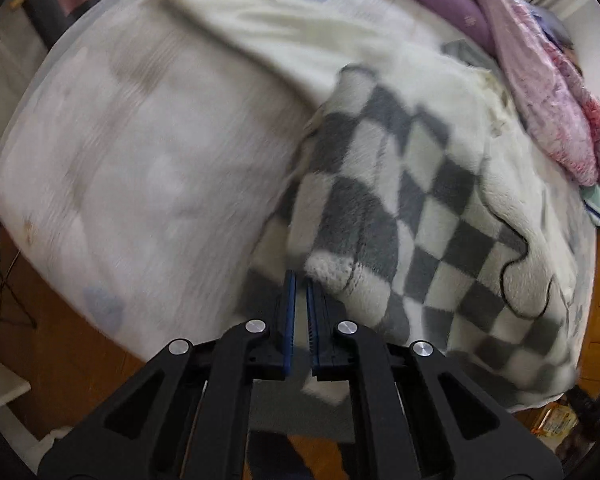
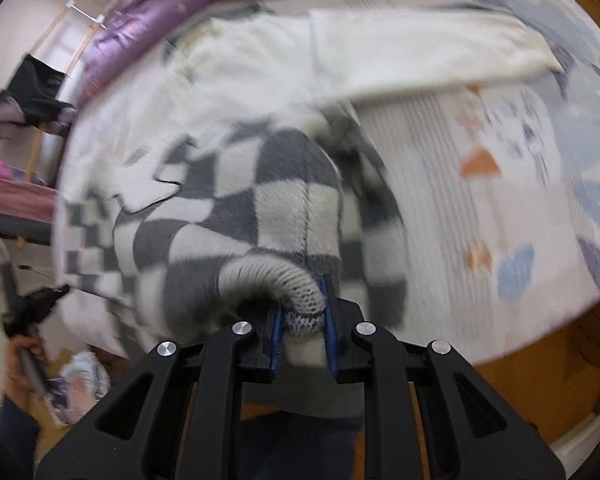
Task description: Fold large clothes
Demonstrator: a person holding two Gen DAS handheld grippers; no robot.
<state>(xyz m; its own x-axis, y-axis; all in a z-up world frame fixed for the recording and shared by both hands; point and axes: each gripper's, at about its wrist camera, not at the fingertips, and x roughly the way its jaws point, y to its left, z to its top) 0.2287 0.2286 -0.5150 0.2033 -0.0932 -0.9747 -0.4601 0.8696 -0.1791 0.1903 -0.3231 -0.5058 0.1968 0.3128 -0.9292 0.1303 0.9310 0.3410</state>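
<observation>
Right tongs [image 2: 303, 316] pinch the cuff [image 2: 300, 292] of the checked sweater [image 2: 260, 200] at the bottom middle. Left tongs [image 1: 300, 300] are closed together, holding nothing, beside the sweater on the bed [image 1: 120, 160].

The left tongs [image 1: 301, 280] are seen shut, empty, just beside the checkered sweater's [image 1: 412, 200] ribbed cuff [image 1: 332, 270], which is spread on the bed [image 1: 140, 152].

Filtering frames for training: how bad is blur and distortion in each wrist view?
Left wrist: bed sheet smeared by motion, checkered garment softer, tongs sharp. Right wrist: heavier smear across garment and sheet, tongs crisp. Both: strong fisheye curvature, dark corners.
</observation>
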